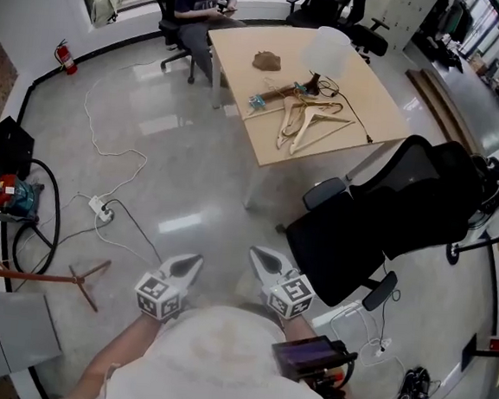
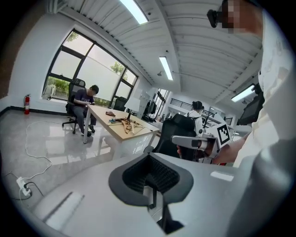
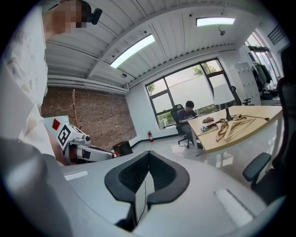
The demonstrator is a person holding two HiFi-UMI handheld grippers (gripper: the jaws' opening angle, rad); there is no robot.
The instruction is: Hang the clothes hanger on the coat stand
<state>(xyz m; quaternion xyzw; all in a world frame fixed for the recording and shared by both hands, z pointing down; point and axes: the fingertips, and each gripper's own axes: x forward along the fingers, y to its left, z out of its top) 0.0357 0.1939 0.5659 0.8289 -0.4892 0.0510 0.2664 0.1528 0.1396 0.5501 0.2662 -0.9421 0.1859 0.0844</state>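
Wooden clothes hangers (image 1: 308, 119) in loose pile on desk (image 1: 243, 72), by near edge, just in front of white-shaded lamp (image 1: 326, 49). Wooden coat stand (image 1: 85, 277) on floor, well left of desk. Left gripper (image 1: 189, 265) and right gripper (image 1: 261, 260) side by side, well short of desk. Both jaw pairs pressed together, nothing between. Cubes carry black-and-white square markers.

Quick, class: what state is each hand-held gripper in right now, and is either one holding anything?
Left hand-held gripper: closed, holding nothing.
Right hand-held gripper: closed, holding nothing.
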